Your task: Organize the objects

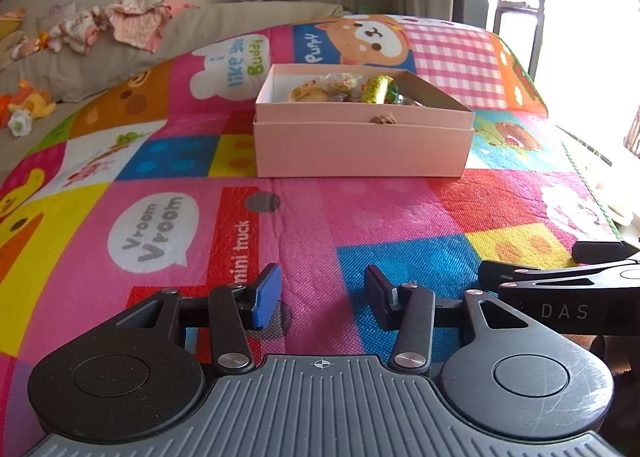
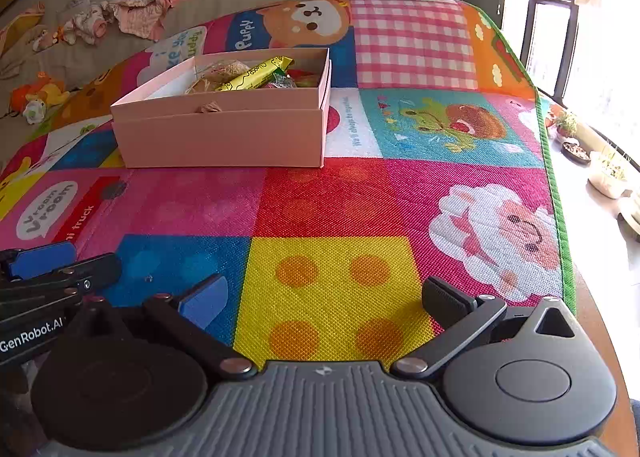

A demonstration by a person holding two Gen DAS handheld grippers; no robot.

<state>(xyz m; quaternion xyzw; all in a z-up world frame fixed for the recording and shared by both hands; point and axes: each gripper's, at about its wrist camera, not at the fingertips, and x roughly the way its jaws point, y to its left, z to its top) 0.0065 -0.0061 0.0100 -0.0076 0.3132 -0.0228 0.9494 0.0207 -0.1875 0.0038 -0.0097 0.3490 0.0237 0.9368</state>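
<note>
Snack packets sat in the pink box at far centre; mat bare, apparently done. Left gripper and right gripper both gaped wide, empty.

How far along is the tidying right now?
Done, apparently: snack packets already lie inside the pink box. In hand: nothing; the left gripper and right gripper are both open and empty over the mat. Left: no loose items show on the mat; the box has no lid on.
</note>
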